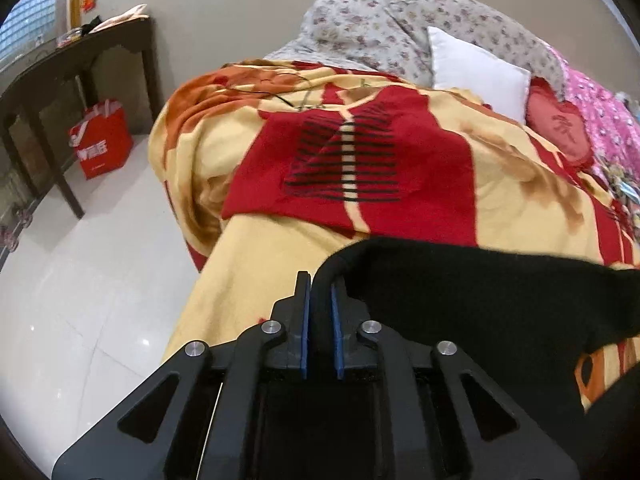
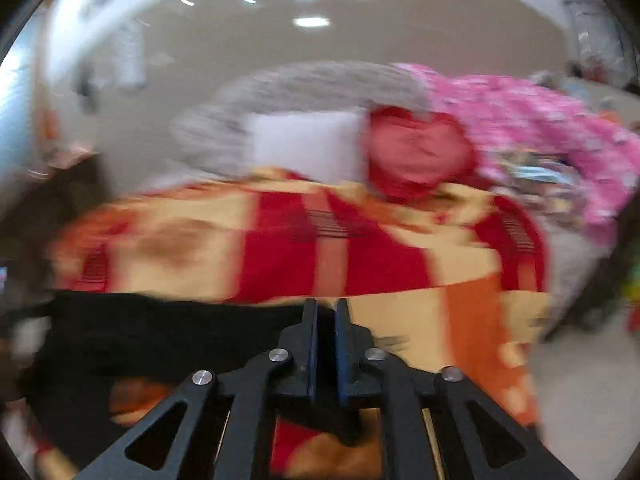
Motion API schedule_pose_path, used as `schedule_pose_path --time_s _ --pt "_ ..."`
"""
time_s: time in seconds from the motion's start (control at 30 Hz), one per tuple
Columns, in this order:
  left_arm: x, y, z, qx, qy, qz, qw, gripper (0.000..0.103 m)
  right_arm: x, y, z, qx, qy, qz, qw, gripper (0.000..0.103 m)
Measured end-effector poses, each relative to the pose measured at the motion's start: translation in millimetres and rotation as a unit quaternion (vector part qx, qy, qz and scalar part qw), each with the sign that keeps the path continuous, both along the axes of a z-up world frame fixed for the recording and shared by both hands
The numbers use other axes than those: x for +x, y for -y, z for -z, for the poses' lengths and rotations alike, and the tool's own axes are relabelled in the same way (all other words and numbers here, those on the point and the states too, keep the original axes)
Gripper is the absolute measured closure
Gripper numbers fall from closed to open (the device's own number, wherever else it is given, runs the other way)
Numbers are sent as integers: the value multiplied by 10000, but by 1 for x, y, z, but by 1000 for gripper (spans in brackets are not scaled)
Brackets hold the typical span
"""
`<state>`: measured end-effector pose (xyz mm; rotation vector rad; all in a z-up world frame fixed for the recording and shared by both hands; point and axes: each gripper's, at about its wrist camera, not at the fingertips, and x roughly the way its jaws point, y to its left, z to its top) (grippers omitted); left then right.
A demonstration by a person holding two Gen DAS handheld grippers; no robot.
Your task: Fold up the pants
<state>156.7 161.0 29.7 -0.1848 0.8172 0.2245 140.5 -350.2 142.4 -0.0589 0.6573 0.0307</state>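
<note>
The black pants (image 1: 480, 292) hang stretched between my two grippers above a bed with a red and yellow blanket (image 1: 360, 152). My left gripper (image 1: 320, 284) is shut on the pants' left edge, with cloth pinched between its blue pads. The pants run off to the right and lower right in that view. In the right wrist view, which is motion-blurred, my right gripper (image 2: 326, 308) is shut on the other end of the pants (image 2: 168, 332), which stretch off to the left over the blanket (image 2: 360, 264).
At the bed's head lie a white pillow (image 1: 476, 72), a floral quilt (image 1: 400, 20), a red cushion (image 1: 560, 132) and pink bedding (image 1: 604, 120). Left of the bed are a white tiled floor (image 1: 100, 280), a dark wooden table (image 1: 80, 68) and a red bag (image 1: 102, 140).
</note>
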Motion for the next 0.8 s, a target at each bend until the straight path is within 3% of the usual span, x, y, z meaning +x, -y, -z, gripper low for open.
schedule_pose_path --time_s 0.07,0.2,0.33,0.37,0.4,0.43,0.5,0.57,0.63,0.73,0.8 --pt "-6 -4 -3 81 129 -107 9998 84 5 2 8 -308 32 237 9992 80" --pt "-19 -19 -15 377 383 -590 9968 83 -21 5 12 -69 137 -1 9999 73" --pt "-46 -7 -32 -111 753 -506 9958 83 -27 -9 29 109 -131 -613 9980 73" --pt "-52 1 -34 -244 797 -395 9957 80 -27 -15 35 79 -214 -720 9971 73" --pt "-58 13 -32 -464 811 -193 9954 70 -22 -20 41 34 -300 -730 9969 73" --pt "-61 22 -29 -638 759 -26 9951 63 -16 -23 50 40 -434 -746 9963 73" --pt "-64 44 -13 -1020 540 312 9928 63 -1 -25 69 89 -714 -636 9954 73" --pt "-64 61 4 -1152 336 489 9916 62 16 -21 96 202 -1408 -402 9890 72" --pt "-65 70 18 -1175 230 521 9914 62 14 -21 98 274 -1318 -293 9905 63" --pt "-66 74 28 -1213 267 507 9910 59 5 -27 104 327 -1435 -295 9887 63" --pt "-65 70 28 -1354 283 535 9889 56 -12 -35 97 310 -1224 -460 9909 63"
